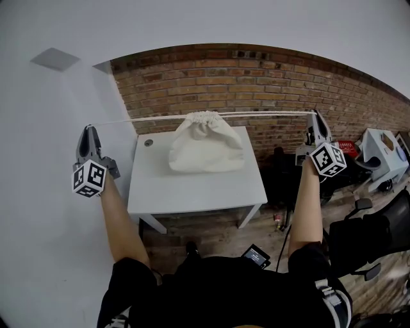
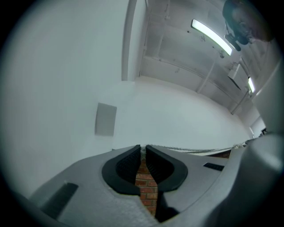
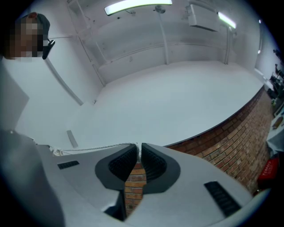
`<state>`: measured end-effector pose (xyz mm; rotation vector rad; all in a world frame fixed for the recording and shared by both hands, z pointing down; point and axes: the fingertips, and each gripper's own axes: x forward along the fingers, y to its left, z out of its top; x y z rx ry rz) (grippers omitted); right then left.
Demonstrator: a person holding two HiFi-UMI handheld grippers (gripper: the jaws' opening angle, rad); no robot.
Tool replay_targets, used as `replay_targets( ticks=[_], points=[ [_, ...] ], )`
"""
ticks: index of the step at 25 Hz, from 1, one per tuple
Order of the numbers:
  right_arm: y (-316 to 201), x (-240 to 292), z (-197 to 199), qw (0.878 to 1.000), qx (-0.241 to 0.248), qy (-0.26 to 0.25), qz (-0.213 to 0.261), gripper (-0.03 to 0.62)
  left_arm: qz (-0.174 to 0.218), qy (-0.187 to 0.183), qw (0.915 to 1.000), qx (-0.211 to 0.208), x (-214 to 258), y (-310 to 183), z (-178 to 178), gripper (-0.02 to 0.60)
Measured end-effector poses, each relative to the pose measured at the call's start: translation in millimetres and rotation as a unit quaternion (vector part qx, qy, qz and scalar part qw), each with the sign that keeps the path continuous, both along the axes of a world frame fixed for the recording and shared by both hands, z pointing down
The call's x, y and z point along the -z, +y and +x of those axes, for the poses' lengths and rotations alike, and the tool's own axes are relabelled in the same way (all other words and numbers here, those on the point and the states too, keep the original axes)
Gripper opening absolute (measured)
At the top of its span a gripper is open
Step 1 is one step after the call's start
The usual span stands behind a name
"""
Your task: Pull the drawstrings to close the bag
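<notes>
The pull looks to be at or near its end: the left gripper (image 1: 88, 130) and the right gripper (image 1: 315, 116) are held wide apart and raised, each with its jaws closed on a thin white cord; the left drawstring (image 1: 138, 120) and the right drawstring (image 1: 269, 114) run taut and almost level from the tips inward to the bag (image 1: 206, 147); the bag sits midway between the two grippers, on the white table (image 1: 192, 189), its mouth gathered into a tight ruffle where the cords meet; since the neck appears closed, the next move calls for little more pull, if any; what it needs is an even easing of both hands inward, so the cords slacken without dragging the light bag, and only then a parting of the jaws; a lopsided tug would likely slide or tip the bag toward the stronger side; the head view alone shows the bag, the table and the whole span of cord, but the tips there are too small to judge the grip; the left gripper view and the right gripper view show the ribbed pads pinched on the cord at their very tips, with the cord leaving sideways over each gripper's body; neither shows the bag, only pale wall, ceiling lights (image 3: 133, 6) and the brick wall (image 3: 230, 133).
</notes>
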<state>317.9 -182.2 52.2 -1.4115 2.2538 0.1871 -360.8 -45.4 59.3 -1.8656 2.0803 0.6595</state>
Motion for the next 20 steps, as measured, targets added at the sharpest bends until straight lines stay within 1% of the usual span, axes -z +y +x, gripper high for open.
replay_targets(
  ticks=[5, 9, 13, 20],
  points=[
    [3.0, 2.8, -1.8, 1.0, 0.0, 0.009, 0.003, 0.036, -0.001, 0.001, 0.9999, -0.014, 3.8, -1.5, -0.7, 0.046],
    [7.4, 6.2, 0.0, 1.0, -0.004, 0.023, 0.004, 0.037, -0.004, -0.012, 0.9997, -0.023, 10.4, -0.7, -0.4, 0.045],
    [8.6, 12.8, -5.4, 0.999, 0.003, 0.036, 0.014, 0.037, 0.005, -0.011, 0.9994, -0.033, 22.5, -0.2, -7.4, 0.046],
    [7.7, 7.5, -0.4, 0.999, 0.014, 0.033, 0.015, 0.038, 0.002, -0.036, 0.9987, -0.035, 22.9, -3.9, 1.9, 0.046]
  ],
)
